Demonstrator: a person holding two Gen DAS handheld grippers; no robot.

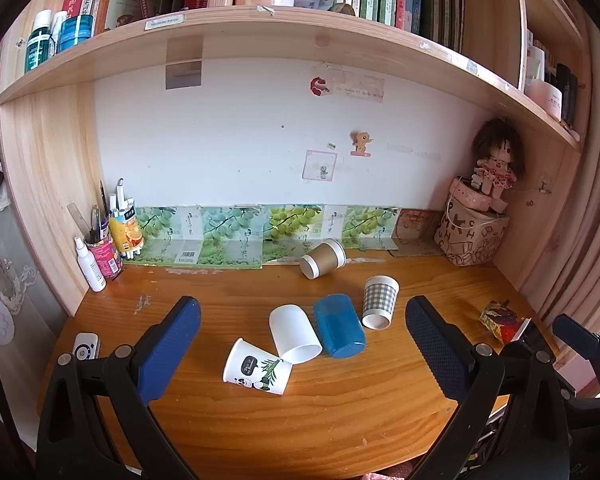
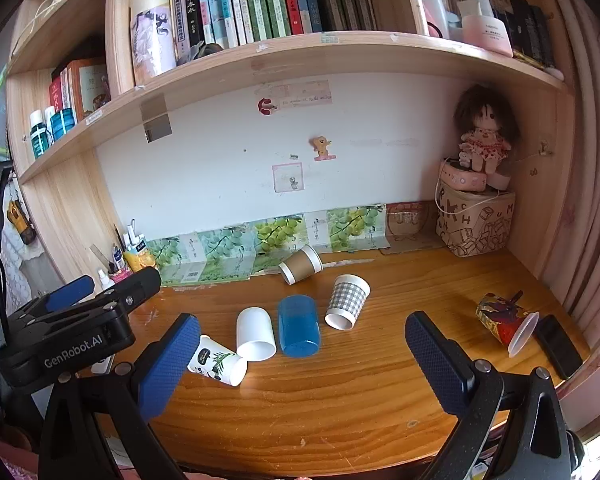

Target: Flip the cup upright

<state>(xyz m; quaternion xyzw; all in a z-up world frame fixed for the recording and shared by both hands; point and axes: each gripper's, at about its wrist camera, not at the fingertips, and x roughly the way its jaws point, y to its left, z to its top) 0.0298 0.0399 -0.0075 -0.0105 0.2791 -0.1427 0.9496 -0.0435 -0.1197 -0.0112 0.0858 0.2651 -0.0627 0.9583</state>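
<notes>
Cups, six of them, lie on their sides on the desk (image 1: 340, 420), and because the white cup (image 1: 294, 332) touches the blue cup (image 1: 339, 330), we think our wide-open, empty left gripper (image 1: 300, 344) and right gripper (image 2: 300, 364) may knock a neighbour rolling.

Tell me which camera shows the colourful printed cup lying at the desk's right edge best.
Right wrist view: the colourful printed paper cup lies fully visible, its rim toward the camera. The left wrist view cuts its rim off behind the gripper frame.
</notes>
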